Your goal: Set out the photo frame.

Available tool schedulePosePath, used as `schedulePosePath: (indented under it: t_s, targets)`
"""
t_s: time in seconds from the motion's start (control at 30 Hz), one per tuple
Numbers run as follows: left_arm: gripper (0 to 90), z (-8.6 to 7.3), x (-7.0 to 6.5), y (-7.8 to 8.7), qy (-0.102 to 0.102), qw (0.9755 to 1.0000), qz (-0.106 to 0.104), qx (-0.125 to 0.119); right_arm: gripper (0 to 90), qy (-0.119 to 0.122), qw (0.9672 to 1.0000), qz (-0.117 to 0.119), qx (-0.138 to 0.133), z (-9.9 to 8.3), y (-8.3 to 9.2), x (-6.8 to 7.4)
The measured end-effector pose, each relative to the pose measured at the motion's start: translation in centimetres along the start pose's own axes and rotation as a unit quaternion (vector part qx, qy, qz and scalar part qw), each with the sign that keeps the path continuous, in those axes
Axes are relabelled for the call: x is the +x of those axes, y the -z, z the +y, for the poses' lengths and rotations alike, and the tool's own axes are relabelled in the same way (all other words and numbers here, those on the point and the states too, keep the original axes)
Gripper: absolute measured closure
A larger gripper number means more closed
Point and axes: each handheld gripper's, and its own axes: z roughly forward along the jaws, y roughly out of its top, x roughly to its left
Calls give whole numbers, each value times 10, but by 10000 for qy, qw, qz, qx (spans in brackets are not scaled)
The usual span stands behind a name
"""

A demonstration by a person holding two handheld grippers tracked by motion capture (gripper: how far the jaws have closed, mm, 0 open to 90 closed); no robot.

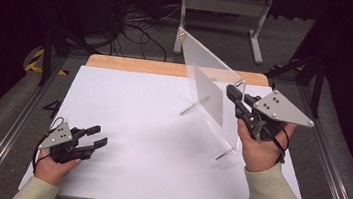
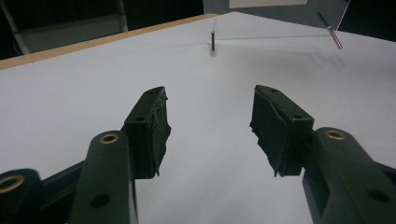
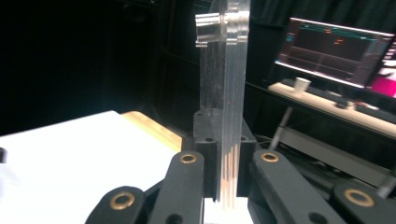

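A clear acrylic panel (image 1: 207, 78) stands upright on the right half of the white table (image 1: 149, 141), resting on thin metal pins (image 1: 195, 105) that stick out near its base. My right gripper (image 1: 233, 93) is shut on the panel's near vertical edge. In the right gripper view the panel (image 3: 224, 70) rises between the jaws of that gripper (image 3: 223, 140), with a metal bolt (image 3: 208, 28) near its top. My left gripper (image 1: 95, 137) is open and empty at the front left, low over the table; the left gripper view has it (image 2: 210, 121) facing the panel's pins (image 2: 212, 42).
A wooden strip (image 1: 168, 68) borders the table's far edge. A metal stand (image 1: 225, 7) and cables lie on the floor beyond it. The right gripper view has a lit monitor (image 3: 336, 51) and a white cup (image 3: 302, 84) on a bench in the background.
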Motion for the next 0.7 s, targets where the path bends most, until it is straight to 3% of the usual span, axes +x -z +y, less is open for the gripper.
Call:
schedulePosePath:
  t_s: [0.23, 0.47, 0.7]
  targets:
    - [458, 0, -1, -2, 18, 10000, 9, 21, 851, -72, 9998, -167, 80, -8, 7, 1]
    - [447, 0, -2, -4, -16, 10000, -15, 48, 847, -136, 9994, -109, 301, -13, 19, 1]
    - [422, -1, -2, -11, 54, 9997, -25, 232, 829, -302, 9985, -53, 462, -21, 31, -5]
